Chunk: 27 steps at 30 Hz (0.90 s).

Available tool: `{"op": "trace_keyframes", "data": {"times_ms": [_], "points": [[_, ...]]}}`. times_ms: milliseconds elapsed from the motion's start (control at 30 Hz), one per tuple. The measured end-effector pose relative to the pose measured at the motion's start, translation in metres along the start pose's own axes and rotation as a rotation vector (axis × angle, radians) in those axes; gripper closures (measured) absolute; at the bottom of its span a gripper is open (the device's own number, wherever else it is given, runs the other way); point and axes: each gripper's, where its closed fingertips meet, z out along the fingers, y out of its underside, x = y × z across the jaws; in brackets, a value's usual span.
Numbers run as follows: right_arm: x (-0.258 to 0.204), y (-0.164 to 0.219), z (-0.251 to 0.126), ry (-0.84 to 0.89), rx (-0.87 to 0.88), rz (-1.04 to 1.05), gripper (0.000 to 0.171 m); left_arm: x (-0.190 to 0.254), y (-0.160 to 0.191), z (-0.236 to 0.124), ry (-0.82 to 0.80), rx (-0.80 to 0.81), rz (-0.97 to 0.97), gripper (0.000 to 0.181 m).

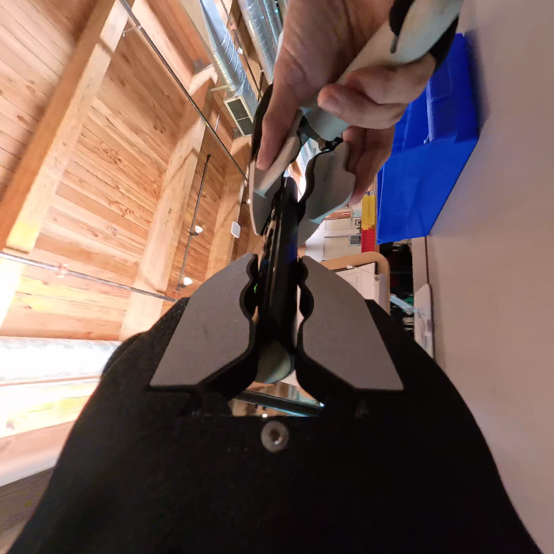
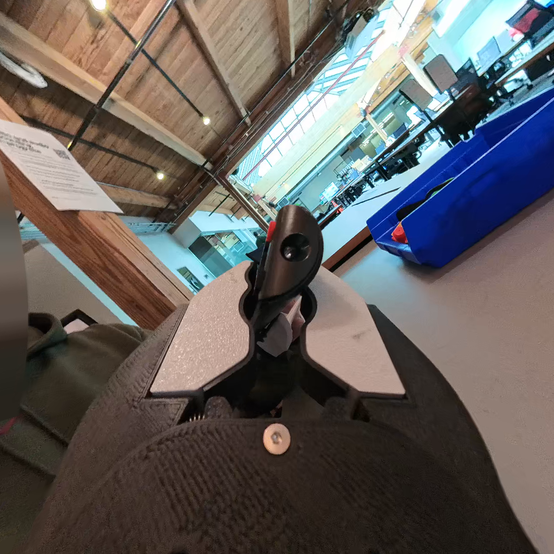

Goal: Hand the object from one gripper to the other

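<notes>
A black remote control (image 1: 280, 287) is held up in the air between both grippers. My left gripper (image 1: 277, 260) is shut on its near end. In the left wrist view, a hand (image 1: 314, 60) holds my right gripper (image 1: 280, 233) from above, with its fingers closed against the remote's far end. In the right wrist view, the remote (image 2: 295, 242) sticks out past my right gripper (image 2: 278, 266), which is shut on it. A red button shows on the remote's edge. A pale finger of the left gripper (image 2: 277, 335) shows behind, between the fingers.
A blue bin (image 2: 467, 204) with small coloured items stands on the grey table (image 2: 449, 329) at the right; it also shows in the left wrist view (image 1: 425, 168). A wooden post (image 2: 99, 254) with a paper sheet and a green garment (image 2: 66, 374) are at the left. There is about 5 cm between the tips of the two grippers.
</notes>
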Motion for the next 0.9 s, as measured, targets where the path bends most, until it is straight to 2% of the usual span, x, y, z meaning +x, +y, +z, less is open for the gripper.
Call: {"op": "trace_keyframes", "data": {"times_ms": [67, 133, 267, 367, 400, 467, 533, 600, 633, 667, 733, 800, 867, 900], "points": [[-0.006, -0.005, -0.002, -0.014, 0.009, -0.055, 0.145, 0.001, 0.0, 0.001, 0.023, 0.004, -0.143, 0.151], [-0.013, -0.009, -0.006, 0.002, -0.011, -0.162, 0.145, 0.005, 0.001, 0.004, 0.083, 0.002, -0.394, 0.131], [-0.043, -0.019, -0.019, -0.073, -0.015, -0.329, 0.145, 0.006, -0.012, 0.01, 0.305, 0.091, -1.173, 0.103], [-0.054, -0.02, -0.026, -0.087, -0.024, -0.464, 0.145, 0.006, -0.032, 0.007, 0.572, 0.225, -1.688, 0.097], [-0.055, -0.017, -0.026, -0.091, -0.043, -0.501, 0.145, 0.005, -0.039, 0.004, 0.658, 0.279, -1.799, 0.097], [-0.058, -0.013, -0.024, -0.106, -0.049, -0.572, 0.146, 0.006, -0.038, 0.006, 0.69, 0.294, -1.95, 0.103], [-0.06, -0.012, -0.019, -0.127, -0.027, -0.594, 0.145, 0.002, -0.033, 0.01, 0.618, 0.324, -2.048, 0.124], [-0.057, -0.011, -0.013, -0.127, 0.0, -0.596, 0.145, -0.004, -0.031, 0.012, 0.56, 0.37, -2.171, 0.135], [-0.054, -0.008, -0.011, -0.126, -0.01, -0.59, 0.145, -0.005, -0.029, 0.013, 0.546, 0.386, -2.213, 0.154], [-0.051, -0.009, -0.01, -0.117, -0.004, -0.571, 0.146, -0.005, -0.027, 0.012, 0.531, 0.4, -2.206, 0.155], [-0.039, -0.01, -0.011, -0.064, -0.019, -0.524, 0.144, 0.0, -0.02, 0.013, 0.486, 0.349, -2.127, 0.156], [-0.023, -0.014, -0.013, 0.042, -0.005, -0.485, 0.135, 0.006, -0.008, 0.014, 0.42, 0.256, -1.989, 0.157], [-0.003, -0.022, -0.018, 0.184, 0.029, -0.468, 0.115, 0.01, 0.01, 0.015, 0.309, 0.13, -1.779, 0.157], [0.005, -0.024, -0.02, 0.237, 0.038, -0.439, 0.11, 0.011, 0.02, 0.014, 0.253, 0.056, -1.61, 0.157]]}}
